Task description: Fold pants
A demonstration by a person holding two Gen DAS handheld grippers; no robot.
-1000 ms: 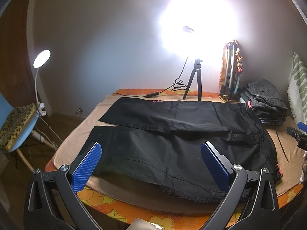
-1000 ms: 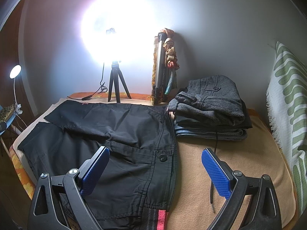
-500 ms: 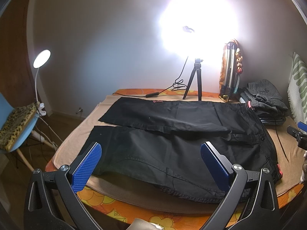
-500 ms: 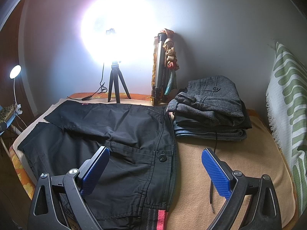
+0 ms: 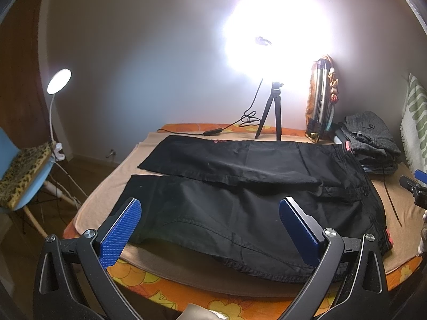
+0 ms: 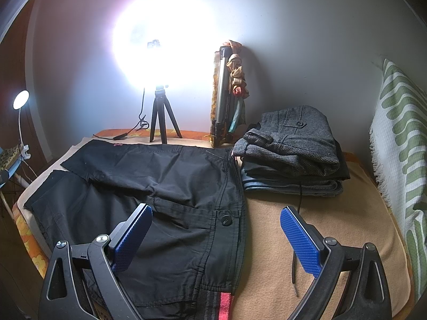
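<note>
Black pants (image 5: 240, 200) lie spread flat on a tan blanket (image 5: 112, 186), both legs pointing left and the waistband to the right. They also show in the right wrist view (image 6: 160, 186), with the waistband and a button near the middle. My left gripper (image 5: 208, 221) is open and empty, hovering above the near leg. My right gripper (image 6: 216, 229) is open and empty, hovering above the waistband edge. Neither touches the cloth.
A stack of folded clothes (image 6: 291, 146) sits at the back right, a drawstring (image 6: 295, 266) trailing from it. A ring light on a small tripod (image 6: 161, 117) and a folded tripod (image 6: 224, 96) stand against the wall. A green-striped cushion (image 6: 400, 146) lines the right. A chair (image 5: 24, 176) stands left.
</note>
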